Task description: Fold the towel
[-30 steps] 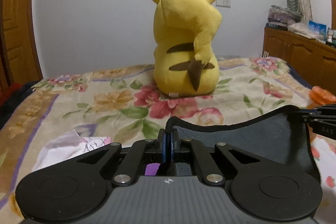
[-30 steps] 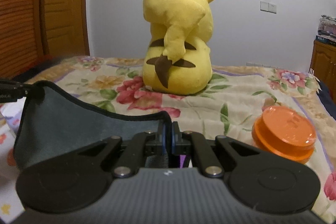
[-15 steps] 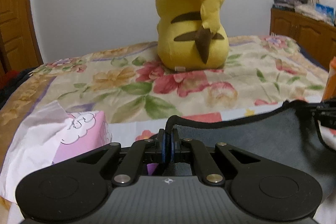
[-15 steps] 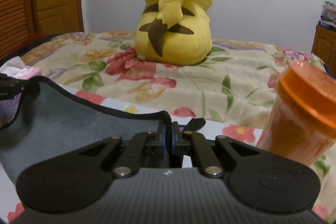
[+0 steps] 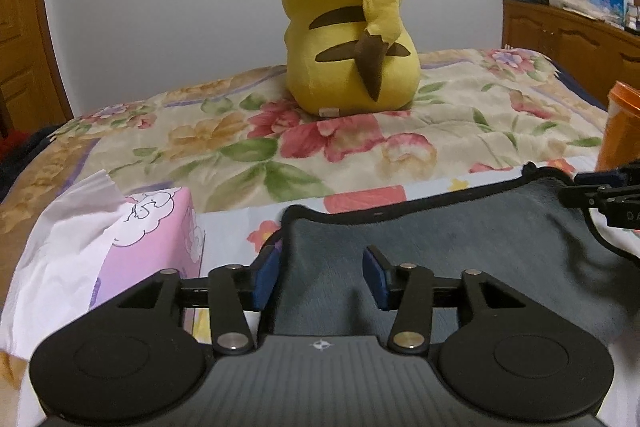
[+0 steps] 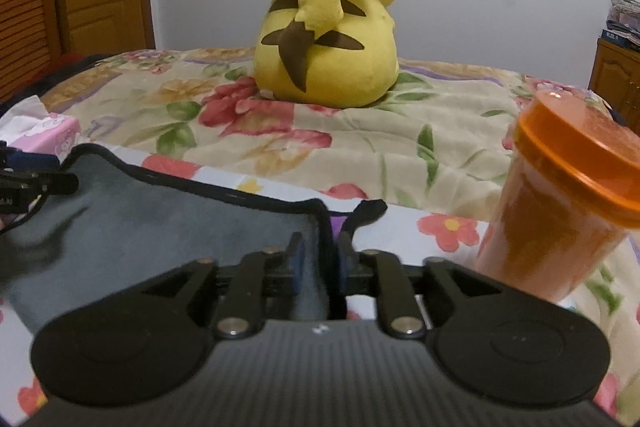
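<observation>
The dark grey towel (image 5: 460, 251) with black trim lies low over the floral bed cover. My left gripper (image 5: 322, 277) is open, its blue pads apart with the towel's left corner between them, loose. In the right wrist view the towel (image 6: 168, 223) spreads to the left. My right gripper (image 6: 318, 259) has its jaws parted a little around the towel's right corner, no longer clamping it. Each gripper shows at the edge of the other's view.
A yellow Pikachu plush (image 5: 348, 19) sits on the bed behind the towel. A pink tissue box (image 5: 132, 239) with white tissue stands left of it. An orange lidded jar (image 6: 560, 195) stands close to the right. A wooden cabinet (image 5: 572, 43) is at far right.
Both grippers moved forward and down with the towel, laying it on the bed. Both jaws, shut on the corners before, have opened; the left is wider than the right.
</observation>
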A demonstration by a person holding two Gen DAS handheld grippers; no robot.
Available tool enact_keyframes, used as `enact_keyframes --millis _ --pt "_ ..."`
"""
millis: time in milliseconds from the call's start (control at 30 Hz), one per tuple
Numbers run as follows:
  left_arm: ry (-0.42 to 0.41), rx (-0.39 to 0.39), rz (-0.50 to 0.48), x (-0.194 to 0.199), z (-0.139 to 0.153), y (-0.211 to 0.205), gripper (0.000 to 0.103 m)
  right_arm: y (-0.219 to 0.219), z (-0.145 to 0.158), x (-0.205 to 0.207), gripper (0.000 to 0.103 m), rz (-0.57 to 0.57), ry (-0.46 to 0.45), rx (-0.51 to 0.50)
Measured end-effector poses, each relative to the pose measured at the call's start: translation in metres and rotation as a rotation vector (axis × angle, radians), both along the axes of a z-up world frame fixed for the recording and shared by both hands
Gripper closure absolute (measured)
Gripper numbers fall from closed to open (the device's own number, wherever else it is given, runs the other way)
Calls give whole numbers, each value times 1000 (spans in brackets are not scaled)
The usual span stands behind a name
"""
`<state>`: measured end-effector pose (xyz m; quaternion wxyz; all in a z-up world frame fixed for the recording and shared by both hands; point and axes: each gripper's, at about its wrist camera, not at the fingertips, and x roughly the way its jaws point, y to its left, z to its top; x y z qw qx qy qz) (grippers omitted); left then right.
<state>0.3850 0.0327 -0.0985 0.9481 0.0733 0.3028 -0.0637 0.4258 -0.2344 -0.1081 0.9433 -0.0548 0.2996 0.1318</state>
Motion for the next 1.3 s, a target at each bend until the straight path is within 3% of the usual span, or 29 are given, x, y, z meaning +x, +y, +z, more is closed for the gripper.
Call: enact_keyframes --millis 367,567,867,1133,1300 --pt "11 -10 -30 -46 16 -6 38 -1 20 -47 57 28 25 39" --pt "17 -12 -34 -75 30 -7 30 -8 34 -75 46 6 28 55" --pt "20 -9 -45 -115 50 -9 23 -19 55 -115 42 -6 16 52" --pt "12 7 -63 -141 67 -15 16 -23 73 -140 17 -19 -12 73" --pt "-9 14 -69 -158 81 -18 6 -25 83 -153 2 -25 -33 84"
